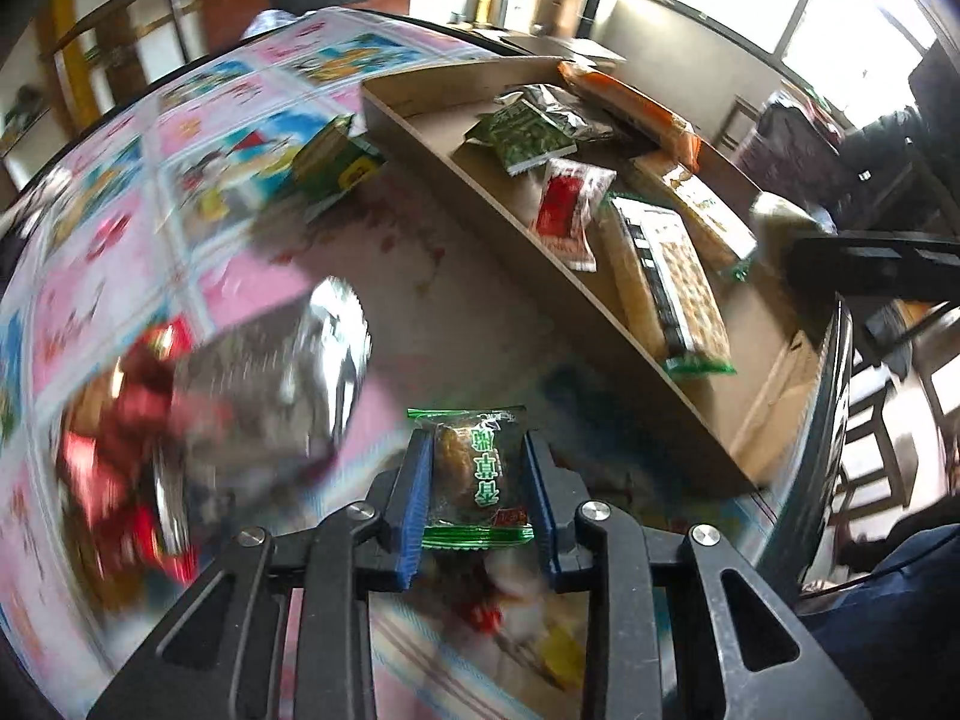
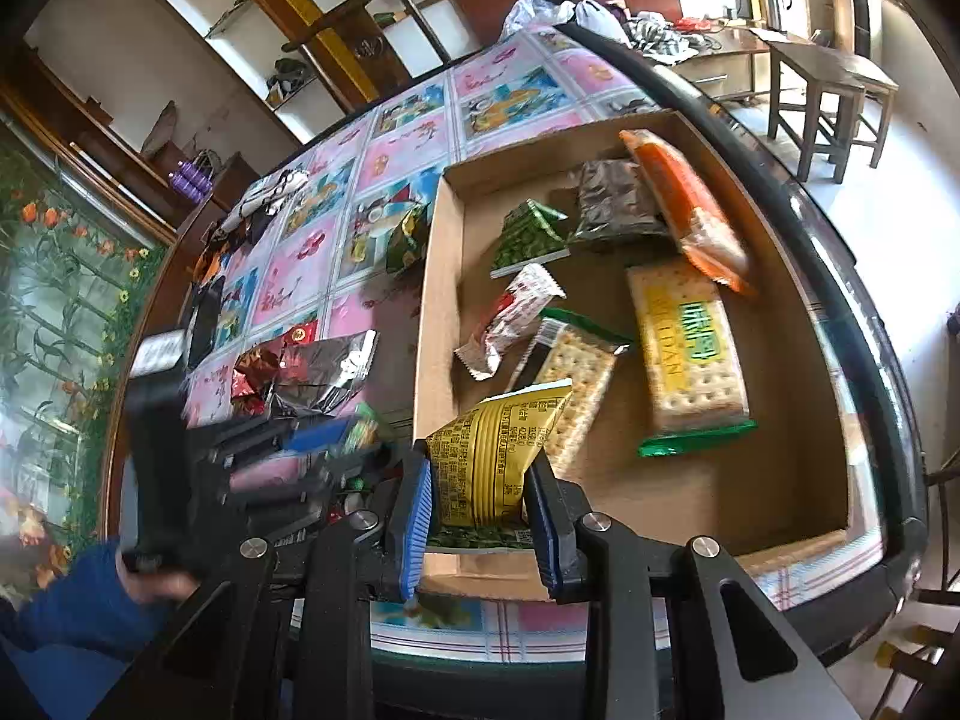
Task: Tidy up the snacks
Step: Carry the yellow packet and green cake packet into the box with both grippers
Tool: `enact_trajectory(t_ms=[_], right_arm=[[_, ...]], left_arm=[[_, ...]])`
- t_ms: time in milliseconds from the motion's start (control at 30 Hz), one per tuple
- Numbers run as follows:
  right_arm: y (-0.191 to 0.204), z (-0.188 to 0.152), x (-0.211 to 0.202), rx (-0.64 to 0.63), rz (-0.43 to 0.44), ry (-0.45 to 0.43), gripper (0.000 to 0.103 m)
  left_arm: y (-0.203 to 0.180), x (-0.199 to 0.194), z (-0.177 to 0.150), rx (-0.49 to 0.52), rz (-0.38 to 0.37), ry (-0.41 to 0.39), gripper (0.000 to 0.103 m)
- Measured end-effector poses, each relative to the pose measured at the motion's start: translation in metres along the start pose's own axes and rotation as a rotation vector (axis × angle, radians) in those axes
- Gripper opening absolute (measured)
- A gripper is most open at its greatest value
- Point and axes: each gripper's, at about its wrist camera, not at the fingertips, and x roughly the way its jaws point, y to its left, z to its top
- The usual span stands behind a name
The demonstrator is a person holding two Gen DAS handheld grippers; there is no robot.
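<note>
My left gripper (image 1: 477,474) is shut on a small clear-and-green snack packet (image 1: 477,468) and holds it above the patterned tablecloth, left of the cardboard box (image 1: 420,132). My right gripper (image 2: 483,501) is shut on a yellow snack packet (image 2: 498,462) over the near left corner of the cardboard box (image 2: 435,300). The box holds several snacks: two cracker packs (image 2: 690,354), an orange pack (image 2: 684,204), a green packet (image 2: 528,234), a dark packet (image 2: 618,198) and a red-and-white one (image 2: 510,318). The left gripper also shows in the right wrist view (image 2: 336,435), blurred.
A silver and red foil bag (image 2: 306,369) lies on the tablecloth left of the box, shown blurred in the left wrist view (image 1: 240,384). A green-gold packet (image 2: 408,234) leans by the box's far left wall. A dark device (image 2: 204,318) lies near the table's left edge. Chairs (image 2: 828,96) stand beyond the table.
</note>
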Motion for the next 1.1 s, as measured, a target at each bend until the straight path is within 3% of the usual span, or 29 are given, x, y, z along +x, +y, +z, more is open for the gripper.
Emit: enact_trajectory(t_ms=[233, 533, 867, 1100], right_arm=[[0.023, 0.004, 0.024, -0.063, 0.037, 0.051, 0.032], [0.039, 0.008, 0.038, -0.103, 0.070, 0.077, 0.032], [0.011, 0.005, 0.029, -0.034, 0.048, 0.054, 0.031], [-0.026, -0.002, 0.013, 0.054, -0.018, 0.026, 0.031]], left_arm=[[0.006, -0.024, -0.019, -0.053, 0.068, -0.037, 0.028], [0.016, -0.053, -0.016, -0.116, 0.050, -0.096, 0.028], [-0.016, -0.053, 0.015, -0.028, 0.006, -0.113, 0.028], [-0.063, -0.036, 0.040, 0.088, -0.062, -0.106, 0.028]])
